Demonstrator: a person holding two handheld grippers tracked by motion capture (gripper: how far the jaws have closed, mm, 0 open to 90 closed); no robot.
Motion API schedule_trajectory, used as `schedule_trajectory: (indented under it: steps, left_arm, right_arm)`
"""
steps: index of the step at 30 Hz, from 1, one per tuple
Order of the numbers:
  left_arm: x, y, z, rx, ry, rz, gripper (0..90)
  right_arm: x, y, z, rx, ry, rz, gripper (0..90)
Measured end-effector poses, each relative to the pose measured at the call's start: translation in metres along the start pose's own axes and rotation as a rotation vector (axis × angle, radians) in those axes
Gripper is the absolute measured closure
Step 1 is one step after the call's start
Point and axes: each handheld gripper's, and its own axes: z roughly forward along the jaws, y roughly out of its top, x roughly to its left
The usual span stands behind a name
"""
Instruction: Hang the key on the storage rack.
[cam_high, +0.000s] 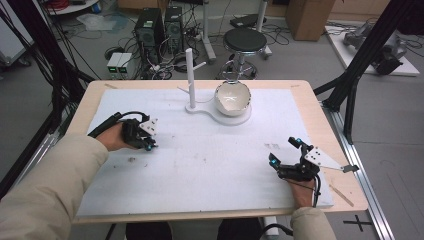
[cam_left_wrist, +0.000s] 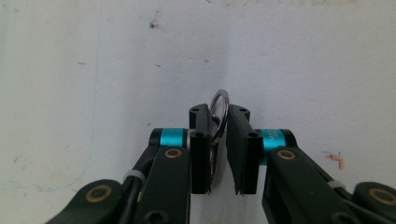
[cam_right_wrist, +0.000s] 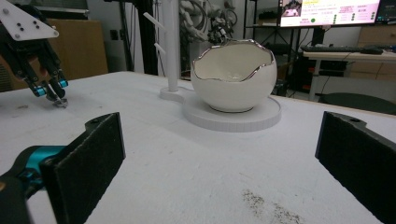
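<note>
My left gripper (cam_high: 148, 145) points down at the white mat (cam_high: 210, 165) on the table's left side. In the left gripper view its jaws are shut on a thin metal ring (cam_left_wrist: 219, 105) that stands upright between the pads, just above the mat. My right gripper (cam_high: 284, 150) rests low at the right front, jaws wide open with nothing between them (cam_right_wrist: 222, 135). Ahead of it stands a white eggshell-shaped bowl (cam_right_wrist: 233, 79) with a silver rim on a round white base (cam_right_wrist: 261, 116), next to a white post with pegs (cam_right_wrist: 172, 46). The left gripper (cam_right_wrist: 58, 100) shows far left there.
The bowl (cam_high: 232, 97) and peg post (cam_high: 190, 75) share one white base at the mat's back centre. Wooden table edge (cam_high: 350, 195) runs around the mat. Beyond the table are a black stool (cam_high: 245, 40), computer towers (cam_high: 150, 30) and black frame struts (cam_high: 370, 45).
</note>
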Motion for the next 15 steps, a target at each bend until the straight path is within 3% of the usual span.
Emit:
schedule_trajectory:
  steps: [15]
  left_arm:
    - [0.002,-0.0004,0.0004,-0.007,0.002,-0.026,87.5]
  right_arm:
    - [0.0,0.0,0.0,0.0,0.0,0.0,0.4]
